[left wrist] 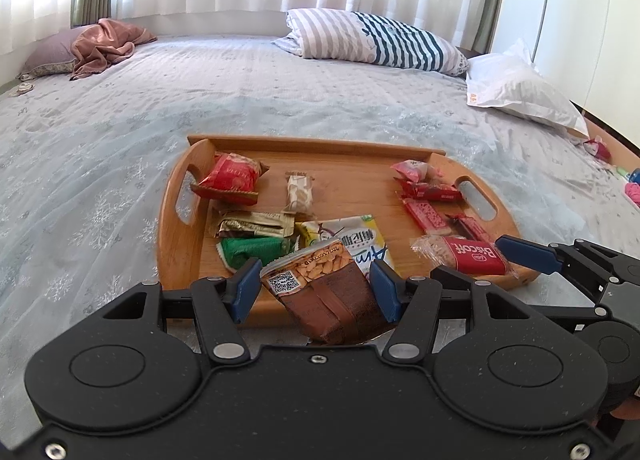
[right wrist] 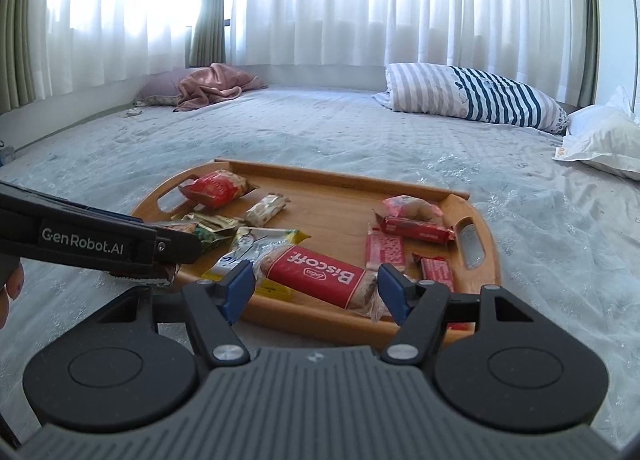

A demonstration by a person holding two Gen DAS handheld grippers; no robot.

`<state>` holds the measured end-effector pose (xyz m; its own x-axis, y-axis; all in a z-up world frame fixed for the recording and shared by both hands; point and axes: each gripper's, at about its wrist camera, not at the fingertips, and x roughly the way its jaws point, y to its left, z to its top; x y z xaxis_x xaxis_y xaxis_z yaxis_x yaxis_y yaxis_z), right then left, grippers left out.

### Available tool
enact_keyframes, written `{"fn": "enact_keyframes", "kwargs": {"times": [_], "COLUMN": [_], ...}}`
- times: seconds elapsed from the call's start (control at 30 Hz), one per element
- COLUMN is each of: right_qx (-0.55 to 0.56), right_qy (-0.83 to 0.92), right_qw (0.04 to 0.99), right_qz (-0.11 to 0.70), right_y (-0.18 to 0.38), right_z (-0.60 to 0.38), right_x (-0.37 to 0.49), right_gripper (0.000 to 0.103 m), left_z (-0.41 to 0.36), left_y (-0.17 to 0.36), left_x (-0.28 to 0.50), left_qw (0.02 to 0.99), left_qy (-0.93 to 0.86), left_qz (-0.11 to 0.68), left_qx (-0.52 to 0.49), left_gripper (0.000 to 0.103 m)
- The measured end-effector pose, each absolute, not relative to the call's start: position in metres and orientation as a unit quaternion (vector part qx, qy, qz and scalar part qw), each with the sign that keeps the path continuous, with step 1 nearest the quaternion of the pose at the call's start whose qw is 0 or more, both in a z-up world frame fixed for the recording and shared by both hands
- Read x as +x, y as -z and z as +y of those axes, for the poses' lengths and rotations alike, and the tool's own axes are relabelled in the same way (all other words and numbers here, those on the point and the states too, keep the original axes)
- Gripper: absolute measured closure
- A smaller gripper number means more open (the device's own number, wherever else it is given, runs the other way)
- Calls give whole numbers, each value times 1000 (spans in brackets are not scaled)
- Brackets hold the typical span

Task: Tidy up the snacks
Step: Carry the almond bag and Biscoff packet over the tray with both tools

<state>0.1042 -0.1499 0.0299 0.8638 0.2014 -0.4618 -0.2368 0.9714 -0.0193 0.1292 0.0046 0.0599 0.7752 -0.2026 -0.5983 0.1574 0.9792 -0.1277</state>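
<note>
A wooden tray (left wrist: 320, 142) (right wrist: 332, 174) lies on the bed with several snacks in it. My left gripper (left wrist: 316, 288) is shut on a brown almond packet (left wrist: 320, 292), held above the tray's near rim. In the right wrist view the left gripper's fingers (right wrist: 176, 248) come in from the left, with the brown packet (right wrist: 160, 278) under them. My right gripper (right wrist: 318, 288) is shut on a red Biscoff packet (right wrist: 316, 274) (left wrist: 468, 256) over the tray's front right edge. One of the right gripper's blue fingers (left wrist: 524, 254) shows beside the packet.
In the tray lie a red bag (left wrist: 230, 180), a white bar (left wrist: 298, 192), gold sachets (left wrist: 252, 224), a green packet (left wrist: 252, 250), a yellow-white packet (left wrist: 360, 238) and red biscuit packs (left wrist: 428, 192). A striped pillow (left wrist: 372, 40), a white pillow (left wrist: 516, 88) and a pink blanket (left wrist: 108, 44) lie farther back.
</note>
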Motion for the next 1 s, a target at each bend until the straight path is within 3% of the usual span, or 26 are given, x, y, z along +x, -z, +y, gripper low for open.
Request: {"fn": "enact_keyframes", "kwargs": {"times": [0.57,1.0], "right_qx": [-30,-35], "right_qy": [-108,-117], "right_qw": [968,964], "right_qz": [225,236], "right_y": [-43,-22], "right_z": [-168,-159], "right_x": [155,196], "right_gripper": [32,32], "left_z": [7,2], "left_y": [-74,-48], "left_x": [189,247], "left_qw": [946,946], "left_qy": [95,94], "left_qz": [306,307], "left_qx": [-51,-50], "left_gripper": [46,46]}}
